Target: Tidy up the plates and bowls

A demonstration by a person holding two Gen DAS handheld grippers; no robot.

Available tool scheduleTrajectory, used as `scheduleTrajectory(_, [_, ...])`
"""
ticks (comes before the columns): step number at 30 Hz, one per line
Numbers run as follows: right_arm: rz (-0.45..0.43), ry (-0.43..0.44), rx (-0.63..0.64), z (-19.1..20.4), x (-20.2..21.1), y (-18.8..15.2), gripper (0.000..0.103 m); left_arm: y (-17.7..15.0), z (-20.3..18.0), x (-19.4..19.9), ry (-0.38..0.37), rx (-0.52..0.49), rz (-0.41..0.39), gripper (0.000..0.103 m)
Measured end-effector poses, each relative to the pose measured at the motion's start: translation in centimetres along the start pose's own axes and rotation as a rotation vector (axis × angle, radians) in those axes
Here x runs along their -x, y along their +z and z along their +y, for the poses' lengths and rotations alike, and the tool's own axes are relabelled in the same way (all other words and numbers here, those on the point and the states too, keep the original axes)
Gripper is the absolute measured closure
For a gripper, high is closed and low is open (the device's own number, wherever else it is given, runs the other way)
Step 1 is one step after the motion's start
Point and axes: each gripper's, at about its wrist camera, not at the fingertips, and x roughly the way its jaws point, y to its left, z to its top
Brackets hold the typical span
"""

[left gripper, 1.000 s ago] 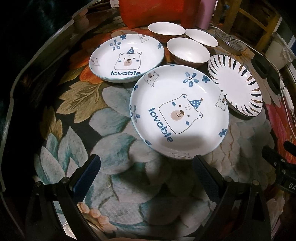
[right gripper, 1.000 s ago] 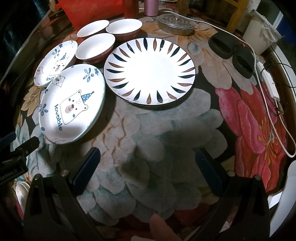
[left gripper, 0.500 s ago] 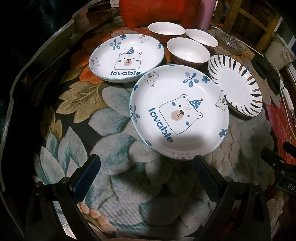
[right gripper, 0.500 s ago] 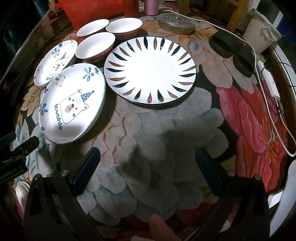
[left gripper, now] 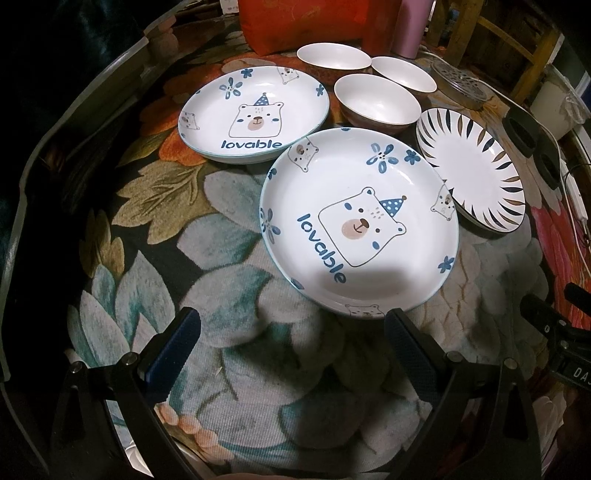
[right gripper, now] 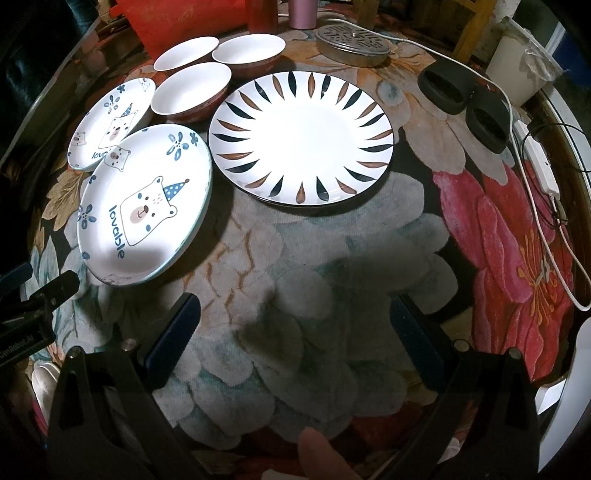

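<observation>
The near bear plate (left gripper: 358, 225) lies just ahead of the wide-open, empty left gripper (left gripper: 291, 328), nearer than the equally open, empty right gripper (right gripper: 291, 321)

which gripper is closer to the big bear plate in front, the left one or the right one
Left. The left gripper hangs open right at the near rim of the big bear plate. The right gripper is open too, off to the plate's right over bare tablecloth, below the striped plate.

A floral tablecloth (right gripper: 369, 258) covers the table. At the far edge sit a perforated metal lid (right gripper: 352, 45), a pink cylinder (right gripper: 302, 14) (top cropped), two black oval pieces (right gripper: 463, 105) and a white cable (right gripper: 535, 206).
</observation>
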Motion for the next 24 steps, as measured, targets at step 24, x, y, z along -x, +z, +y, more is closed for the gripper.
scheduleTrajectory(24, [0.026,0.006,-0.018,-0.01,-0.55,0.18,0.000,-0.11,0.79,-0.92,0.005,0.009,0.016,0.003])
